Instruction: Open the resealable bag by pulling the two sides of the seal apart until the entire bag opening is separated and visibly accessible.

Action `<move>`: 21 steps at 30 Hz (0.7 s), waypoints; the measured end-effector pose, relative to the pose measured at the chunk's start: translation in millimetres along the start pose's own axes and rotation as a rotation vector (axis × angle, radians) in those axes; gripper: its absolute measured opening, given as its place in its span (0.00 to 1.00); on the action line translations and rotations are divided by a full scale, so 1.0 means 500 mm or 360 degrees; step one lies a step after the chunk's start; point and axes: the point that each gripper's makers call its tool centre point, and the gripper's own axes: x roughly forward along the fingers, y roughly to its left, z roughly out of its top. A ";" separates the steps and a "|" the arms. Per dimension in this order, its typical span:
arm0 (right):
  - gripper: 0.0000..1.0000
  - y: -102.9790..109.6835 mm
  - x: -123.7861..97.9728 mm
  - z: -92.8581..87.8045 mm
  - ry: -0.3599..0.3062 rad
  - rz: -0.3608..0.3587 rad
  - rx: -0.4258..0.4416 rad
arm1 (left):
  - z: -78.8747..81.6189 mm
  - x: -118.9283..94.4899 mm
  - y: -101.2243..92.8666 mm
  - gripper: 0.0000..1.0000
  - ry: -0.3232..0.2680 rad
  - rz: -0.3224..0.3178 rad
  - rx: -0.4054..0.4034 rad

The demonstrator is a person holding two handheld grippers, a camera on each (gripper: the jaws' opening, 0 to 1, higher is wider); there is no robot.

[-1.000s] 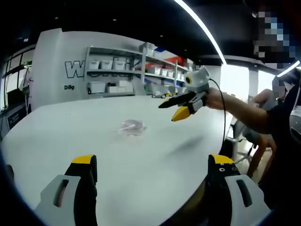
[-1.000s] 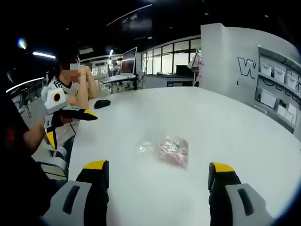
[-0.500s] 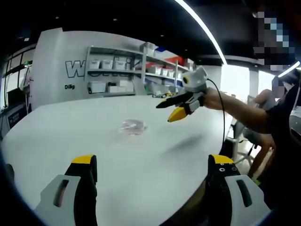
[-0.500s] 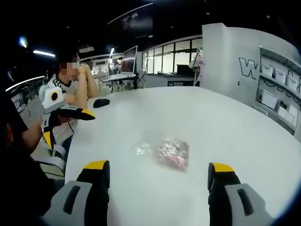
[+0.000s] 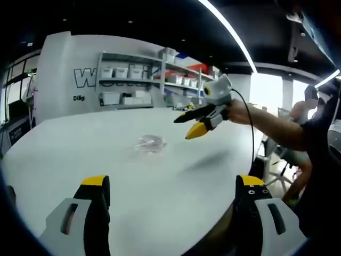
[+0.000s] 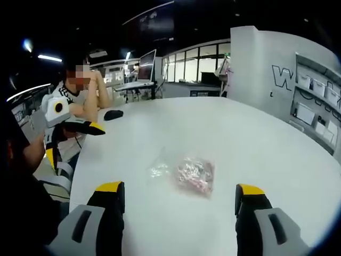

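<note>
Bare table (image 6: 256, 138) surrounds the bag (image 6: 187, 173).

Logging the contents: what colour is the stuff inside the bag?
Pinkish, inside the clear bag; best in the right gripper view.

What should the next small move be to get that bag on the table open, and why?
Probably bring both claws down to the resealable bag. It lies flat and untouched on the white table. The right claw hangs open above and short of it, and the left claw is also open and farther back, so neither grips the seal yet.
</note>
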 end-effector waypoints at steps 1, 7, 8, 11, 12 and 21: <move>0.86 -0.001 0.002 0.000 0.0000 0.0001 0.0000 | 0.000 0.000 0.000 0.97 0.0001 0.0000 0.0001; 0.86 -0.005 0.012 -0.001 0.0014 0.0000 -0.0006 | 0.001 -0.001 0.002 0.97 -0.0001 0.0002 0.0001; 0.85 -0.006 0.013 -0.001 0.0015 0.0001 -0.0009 | 0.001 -0.001 0.003 0.97 -0.0002 0.0002 0.0001; 0.85 -0.008 0.019 -0.002 0.0023 0.0003 -0.0014 | 0.001 0.000 0.004 0.97 -0.0002 0.0003 0.0001; 0.85 -0.008 0.021 -0.003 0.0023 0.0004 -0.0013 | 0.000 0.000 0.005 0.97 0.0000 0.0002 0.0002; 0.83 -0.013 0.034 -0.005 0.0044 0.0006 -0.0030 | -0.002 0.001 0.007 0.97 0.0003 0.0002 -0.0002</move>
